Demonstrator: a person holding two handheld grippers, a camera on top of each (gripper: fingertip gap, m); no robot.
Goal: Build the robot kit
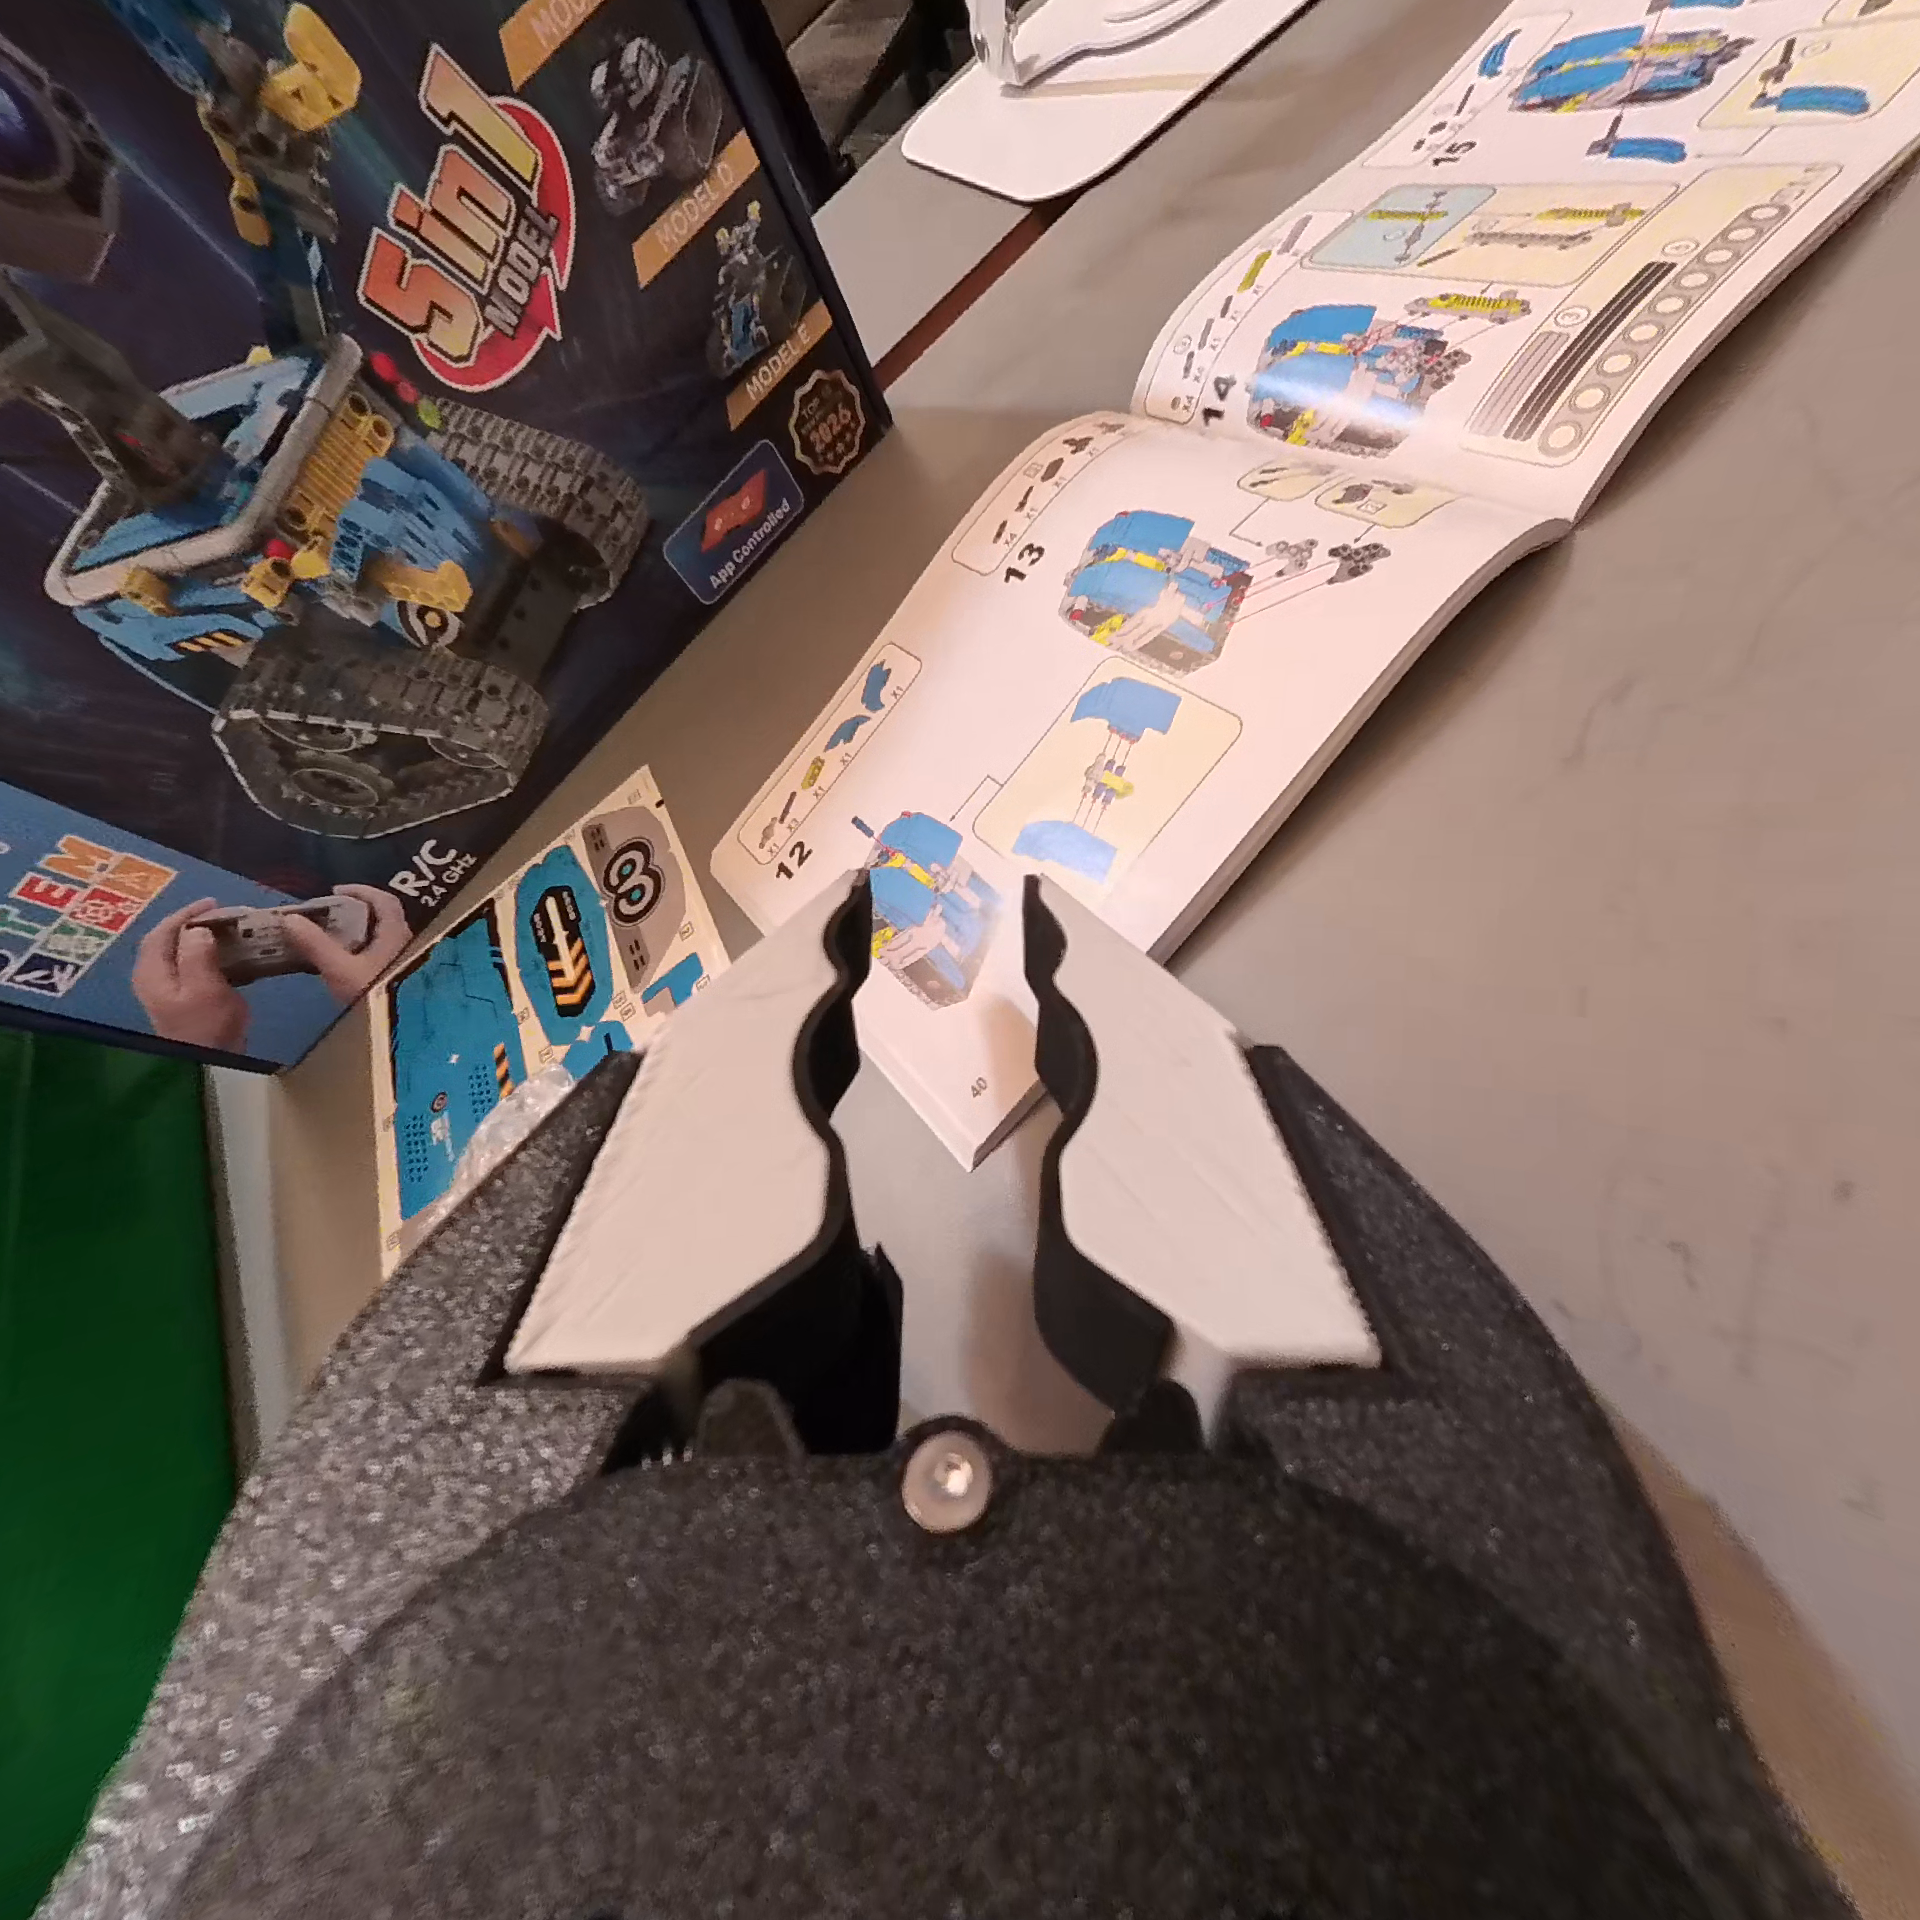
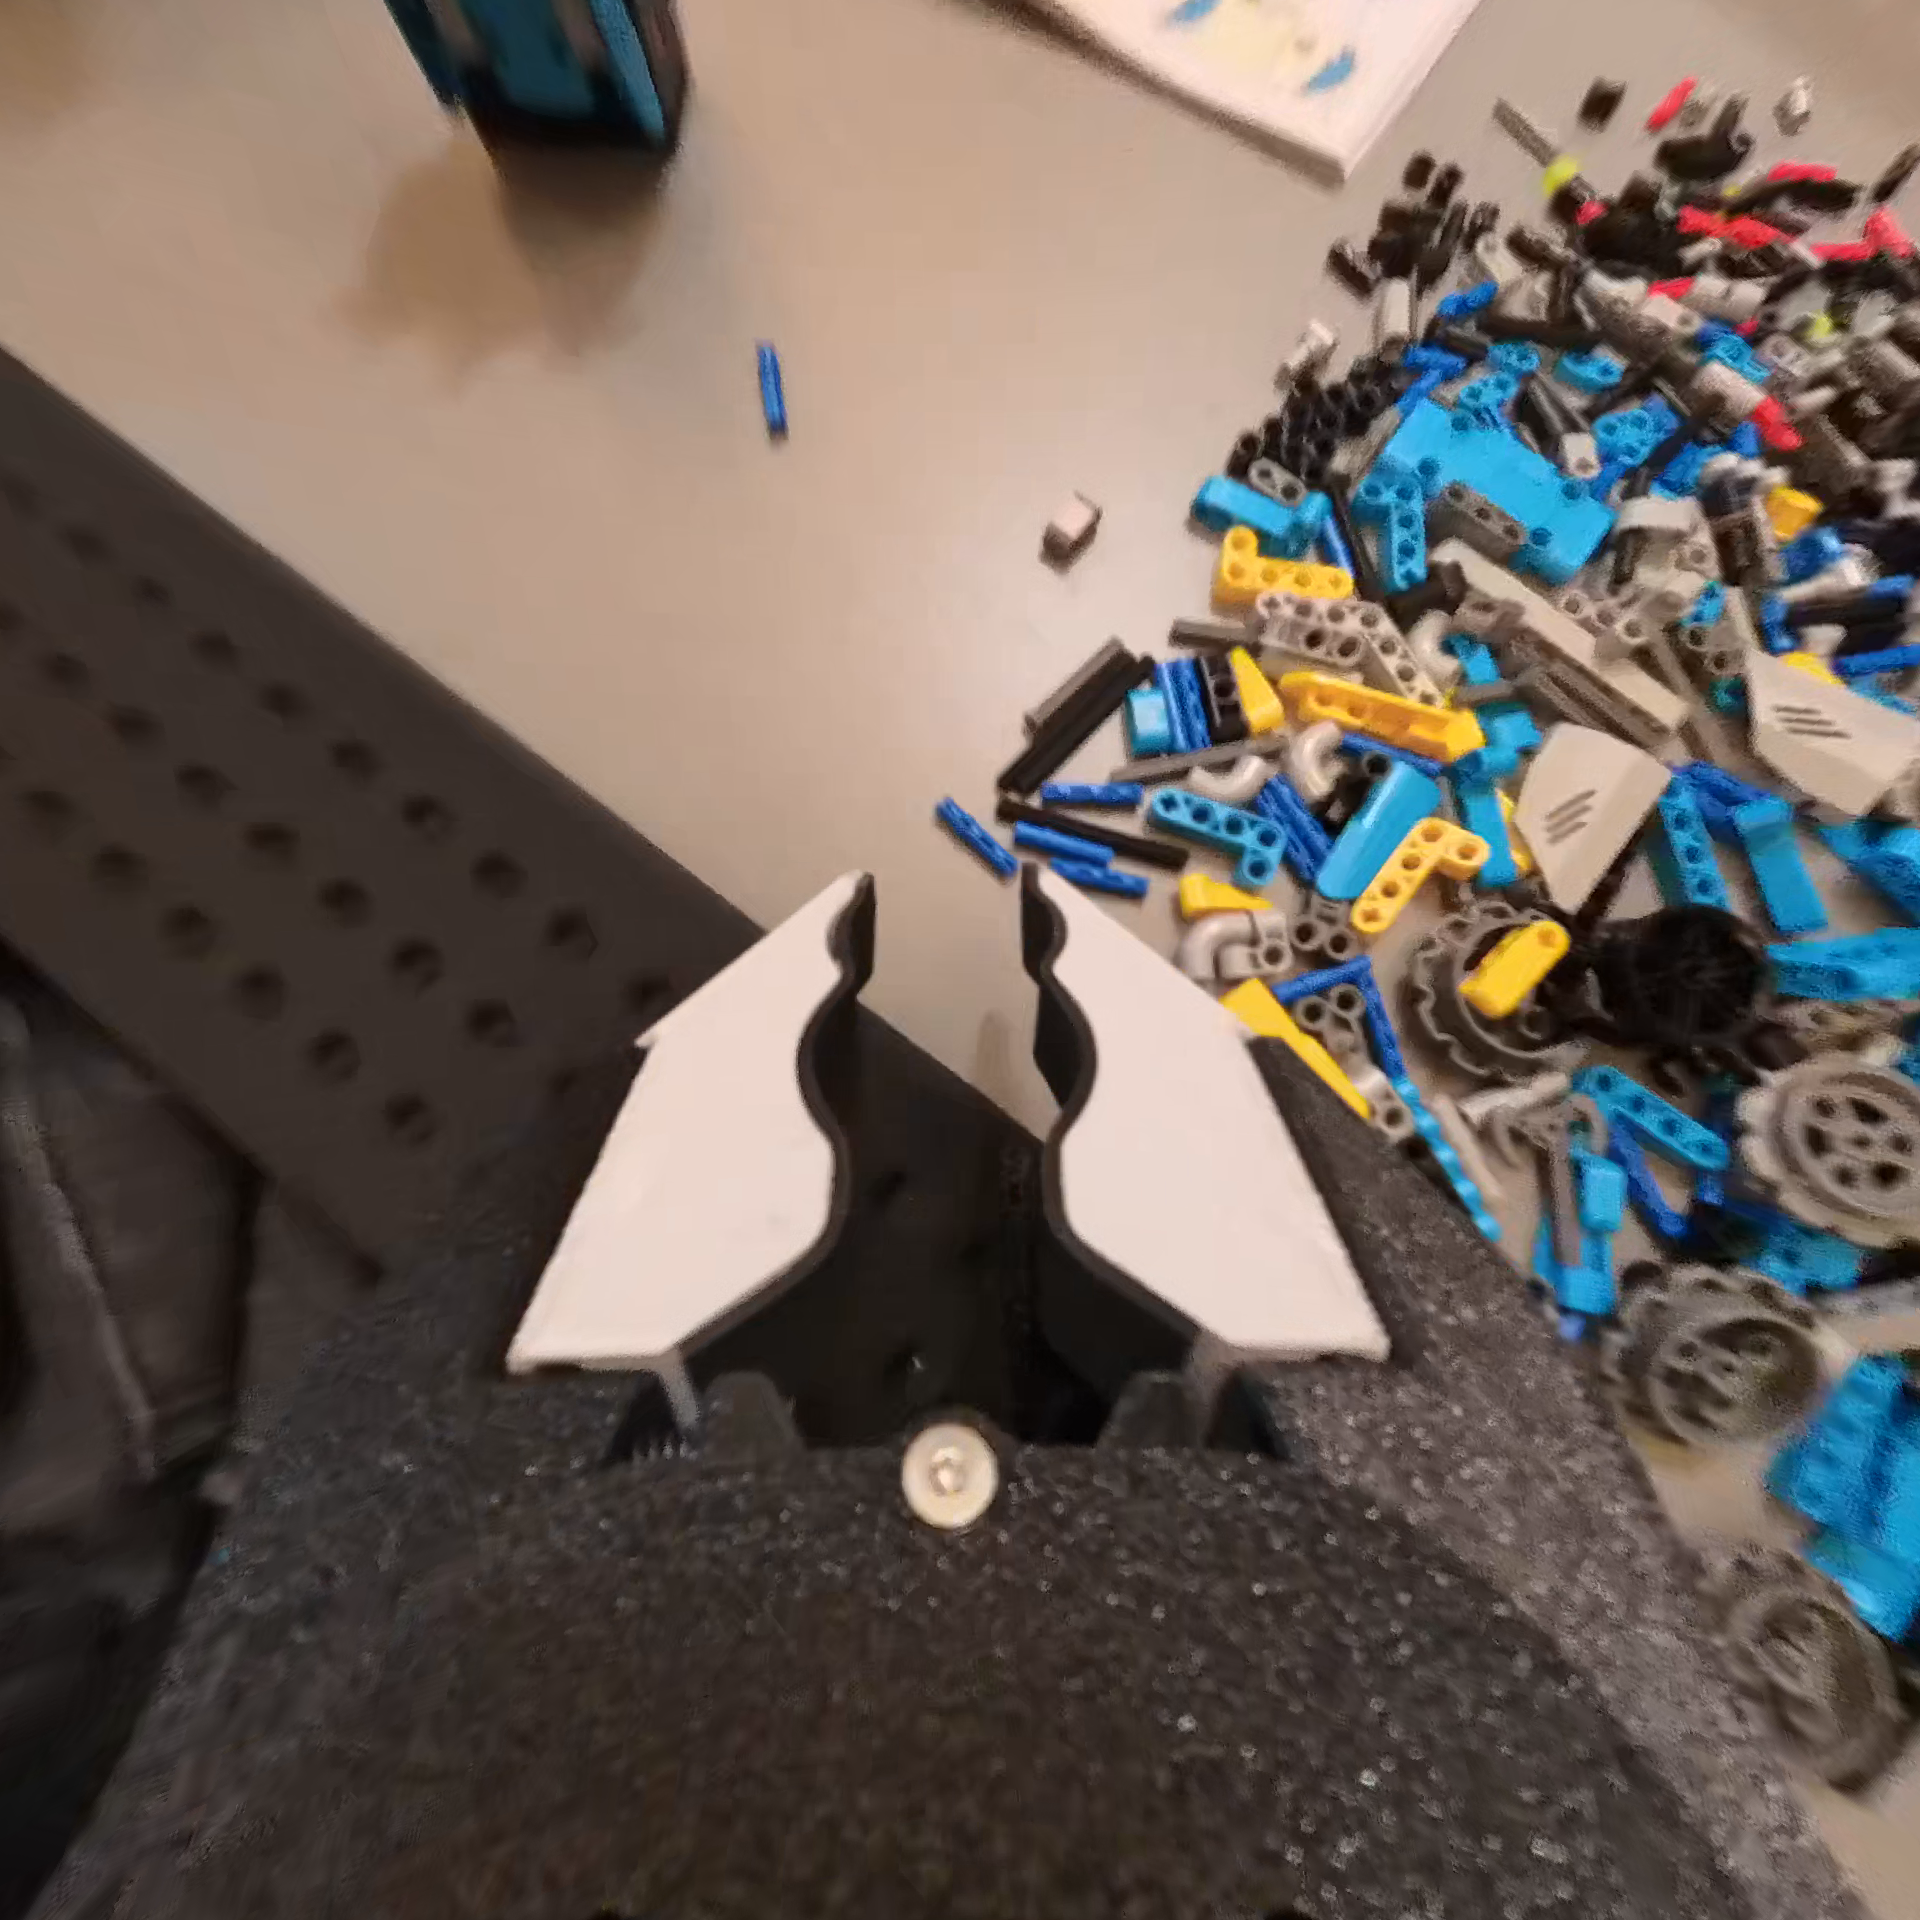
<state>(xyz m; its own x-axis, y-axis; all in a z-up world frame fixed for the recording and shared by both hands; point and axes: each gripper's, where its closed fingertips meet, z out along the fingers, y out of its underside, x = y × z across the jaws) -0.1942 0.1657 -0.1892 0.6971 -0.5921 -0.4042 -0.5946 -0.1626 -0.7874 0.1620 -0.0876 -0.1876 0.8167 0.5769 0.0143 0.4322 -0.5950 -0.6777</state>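
1. Glossy printed box point(image 1: 343, 436) standing at left on smooth grey desk point(image 1: 1558, 1039); sticker sheet point(image 1: 540, 987) lying flat beside it.
2. Left hand-held gripper point(image 1: 945, 894) parted, empty, above open booklet point(image 1: 1195, 644).
3. Right hand-held gripper point(image 2: 945, 894) parted, empty, near loose blue pins point(image 2: 1049, 847).
4. Jumbled plastic bricks point(image 2: 1558, 727) heaped right.
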